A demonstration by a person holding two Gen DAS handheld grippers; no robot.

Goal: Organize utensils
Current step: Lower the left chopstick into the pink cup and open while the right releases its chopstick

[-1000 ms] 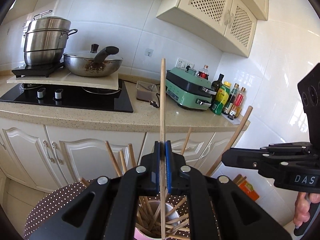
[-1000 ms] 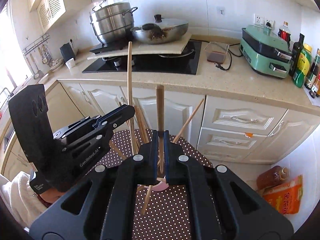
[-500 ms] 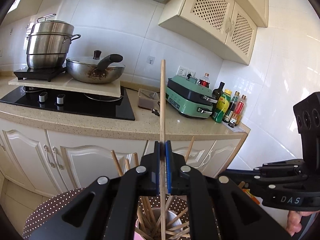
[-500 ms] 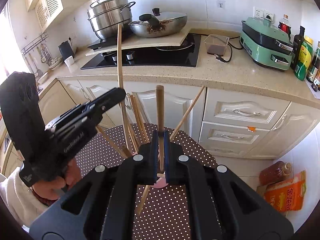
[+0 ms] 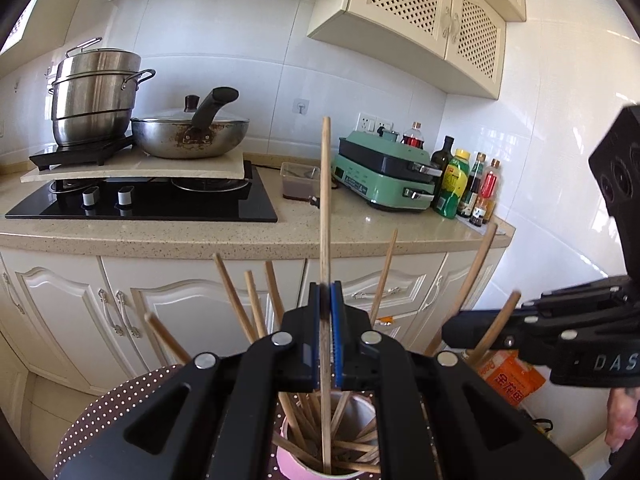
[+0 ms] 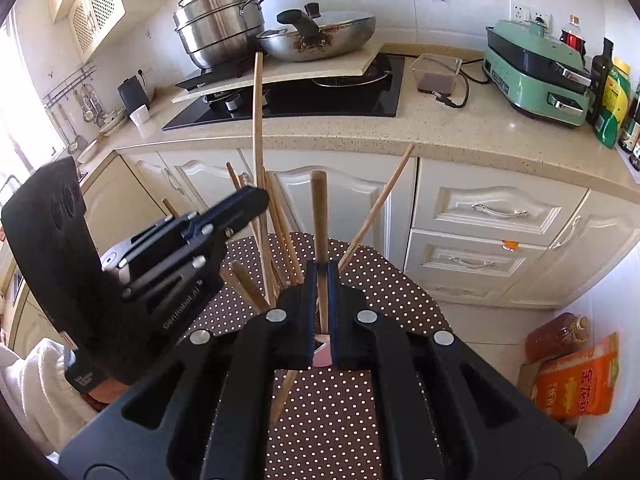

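Observation:
My left gripper (image 5: 328, 292) is shut on a long wooden chopstick (image 5: 325, 200) that stands upright. The chopstick's lower end reaches into the pink cup (image 5: 294, 465), which holds several more chopsticks fanned outward. The cup stands on a brown dotted tablecloth (image 5: 104, 408). In the right wrist view, my right gripper (image 6: 321, 270) is shut on a thicker chopstick (image 6: 319, 216) just above the cup (image 6: 322, 354). The left gripper (image 6: 256, 200) shows there at the left with its tall chopstick (image 6: 258, 120). The right gripper (image 5: 454, 330) enters the left wrist view from the right.
Behind the table runs a counter (image 5: 200, 236) with a black hob (image 5: 160, 200), a steel steamer (image 5: 94, 96), a wok (image 5: 188, 136), a green grill (image 5: 384, 172) and bottles (image 5: 452, 184). An orange bag (image 6: 576, 384) and an oil bottle (image 6: 556, 336) sit on the floor at the right.
My left gripper has sunk with its chopstick, whose lower end now sits deeper in the pink cup. The right gripper has kept its grip and barely moved.

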